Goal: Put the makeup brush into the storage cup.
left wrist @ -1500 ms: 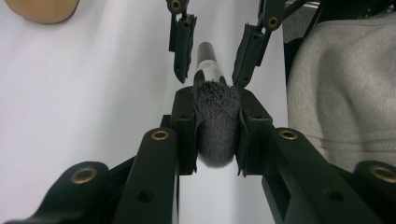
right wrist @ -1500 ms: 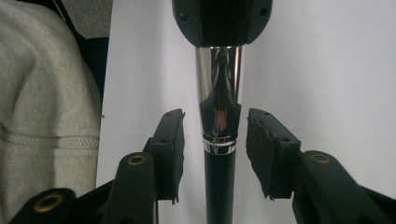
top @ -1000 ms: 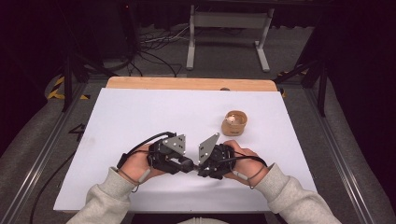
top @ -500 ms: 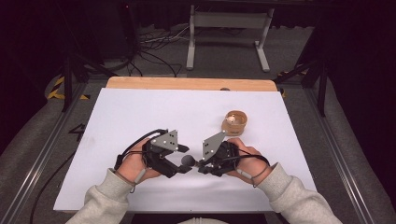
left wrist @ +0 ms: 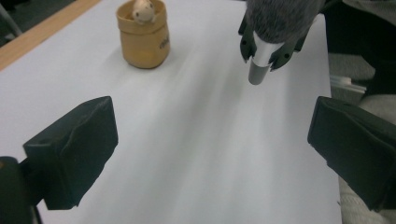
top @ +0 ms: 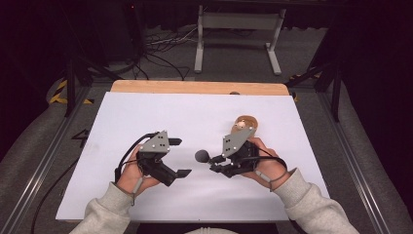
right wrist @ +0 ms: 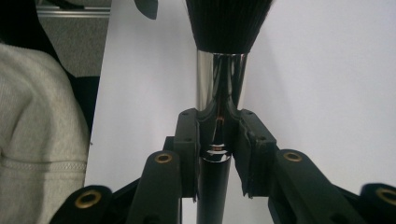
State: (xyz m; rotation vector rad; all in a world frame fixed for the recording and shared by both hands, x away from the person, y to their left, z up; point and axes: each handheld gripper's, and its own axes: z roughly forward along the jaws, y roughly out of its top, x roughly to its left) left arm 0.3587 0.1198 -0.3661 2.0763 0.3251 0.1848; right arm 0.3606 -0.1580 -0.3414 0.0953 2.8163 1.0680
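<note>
A: Status of the brush (top: 203, 156)?

B: It is clamped in the right gripper (top: 215, 162). In the right gripper view the two jaws close on the brush (right wrist: 219, 93) at its shiny metal ferrule, with the dark bristles pointing away from the hand. In the high view the bristle head sticks out of the gripper toward the left, above the white sheet (top: 146, 112), nearer the desk's near edge than its far one.

A: And the left gripper (top: 180, 157)?

B: Its jaws have just been opening and now stand wide apart, with nothing between them. In the left gripper view both black pads (left wrist: 74, 149) are clear of the brush (left wrist: 268, 32), which sits well ahead of them in the other tool.

A: So the handover is done?

B: In my judgement, yes. The brush rests on one tool alone, the left one has let go, and the two grippers are near each other but apart.

A: What remains?

B: Probably the placing. A small tan pot (top: 246, 124) stands on the sheet just beyond the right hand, toward the far right part of the desk. In the left gripper view the pot (left wrist: 142, 35) is upright with a small pale object in its mouth; I cannot tell what that object is. The brush is not yet in or at the pot. If the pot is the target, the right hand has to turn the brush, carry it across and release it. Nothing has been set down so far.
</note>
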